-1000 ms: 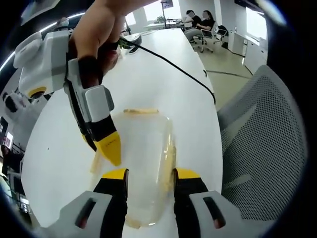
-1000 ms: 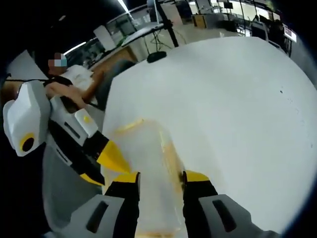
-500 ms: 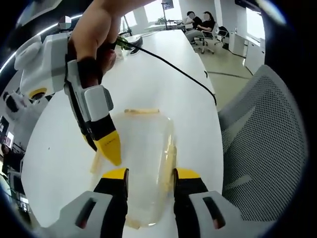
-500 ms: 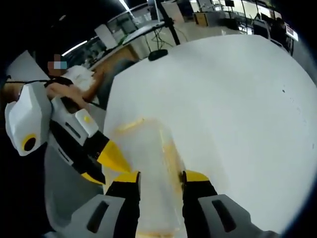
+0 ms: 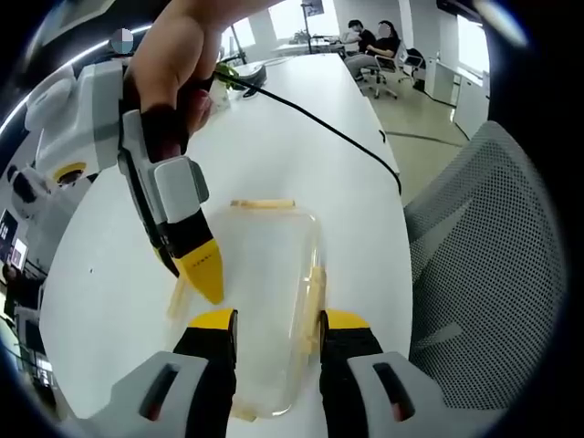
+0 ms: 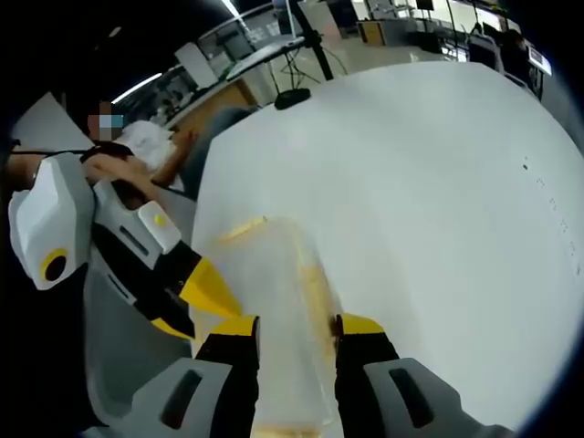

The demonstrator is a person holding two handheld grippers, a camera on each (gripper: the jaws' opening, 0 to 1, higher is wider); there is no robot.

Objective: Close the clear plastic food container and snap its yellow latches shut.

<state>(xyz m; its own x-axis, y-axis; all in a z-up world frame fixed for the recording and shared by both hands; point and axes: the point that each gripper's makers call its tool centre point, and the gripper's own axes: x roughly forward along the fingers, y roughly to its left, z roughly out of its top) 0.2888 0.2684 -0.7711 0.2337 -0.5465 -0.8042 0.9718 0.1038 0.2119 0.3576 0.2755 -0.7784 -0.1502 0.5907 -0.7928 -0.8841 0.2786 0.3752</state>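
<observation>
Clear plastic container [image 5: 269, 292] on white worktop [image 5: 301, 146], straddled by both spread grippers [image 5: 271, 319] [image 6: 292, 324]; black cable [image 5: 319, 123] behind, mesh chair [image 5: 484, 265] alongside.

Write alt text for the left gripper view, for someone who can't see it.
A clear container with yellow latches lies on a white table, between the left gripper's open yellow-tipped jaws. The right gripper, held by a hand, reaches in from the left, tip beside the container. A mesh chair stands on the right.
</observation>
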